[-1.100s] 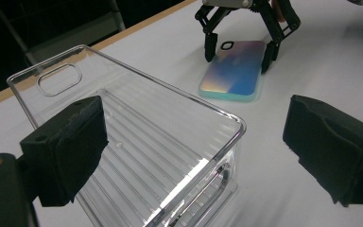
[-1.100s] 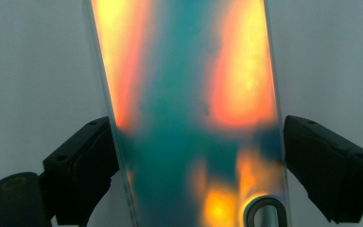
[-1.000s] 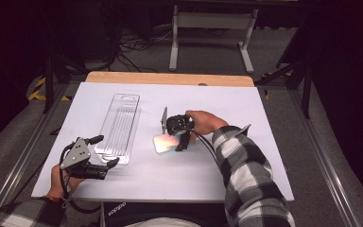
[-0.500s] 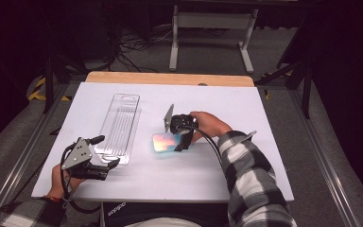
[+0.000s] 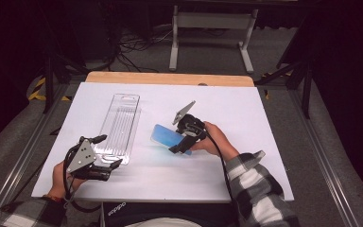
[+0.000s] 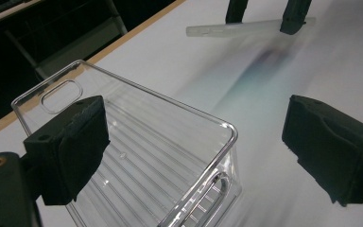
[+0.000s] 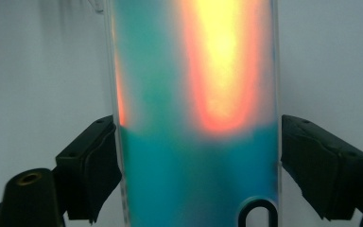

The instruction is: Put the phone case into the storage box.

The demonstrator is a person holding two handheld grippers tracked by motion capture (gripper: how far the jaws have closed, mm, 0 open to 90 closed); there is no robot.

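Observation:
A long clear plastic tray (image 5: 119, 126) lies on the white table, left of centre. My left gripper (image 5: 108, 151) rests at its near end, open. In the left gripper view the tray's near corner (image 6: 146, 142) sits between the wide-apart jaws of the left gripper (image 6: 194, 146), and neither pad presses on it. An iridescent blue phone case (image 5: 167, 136) is at the table's middle, with my right gripper (image 5: 176, 144) shut on its two long edges. The right gripper view has the case (image 7: 194, 118), teal with an orange glare, spanning the right gripper (image 7: 198, 165). Seen from the left gripper, the case (image 6: 246, 28) hangs just above the table.
The white table top (image 5: 264, 118) ends in a wooden strip (image 5: 170, 78) at the far side. Beyond it stand a metal frame (image 5: 208, 21) and floor cables (image 5: 137, 45). Metal rails run along both table sides. A checked sleeve (image 5: 260, 189) comes in at the bottom right.
My right hand has moved right and slightly up, carrying the phone case along; the case's sheen turned from pink to blue. The left gripper and the tray have stayed put.

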